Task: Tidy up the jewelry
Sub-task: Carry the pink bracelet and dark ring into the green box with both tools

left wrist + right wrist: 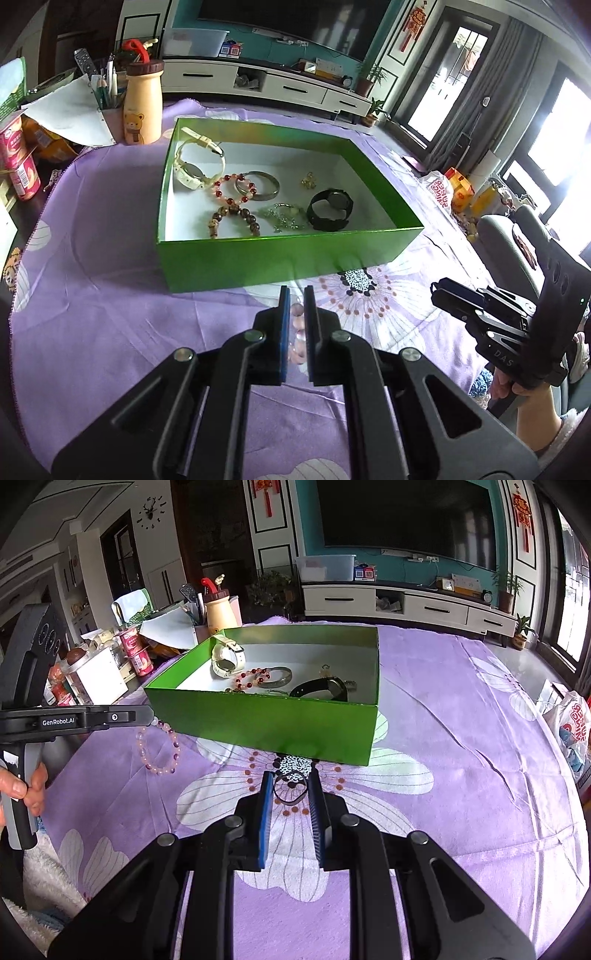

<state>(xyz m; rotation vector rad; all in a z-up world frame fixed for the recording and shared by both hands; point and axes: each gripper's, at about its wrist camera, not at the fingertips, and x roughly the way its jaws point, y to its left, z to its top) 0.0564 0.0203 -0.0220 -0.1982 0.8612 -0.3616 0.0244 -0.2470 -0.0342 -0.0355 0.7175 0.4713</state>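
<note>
A green box (258, 258) (266, 723) with a white floor stands on the purple cloth. It holds a white watch (195, 162), a black watch (330, 210), a silver bangle (258, 184), red and brown bead bracelets and small trinkets. My left gripper (297, 299) is shut on a pale pink bead bracelet (159, 746), which hangs from its tip (151, 716) just left of the box. My right gripper (291, 786) is shut on a thin dark ring-shaped bracelet (290, 790) in front of the box.
A bear-print bottle (142, 107), a pen holder, papers and snack cups (22, 173) crowd the table's far left. A plastic bag (569, 720) lies at the right edge. The floral purple cloth (461, 775) covers the table.
</note>
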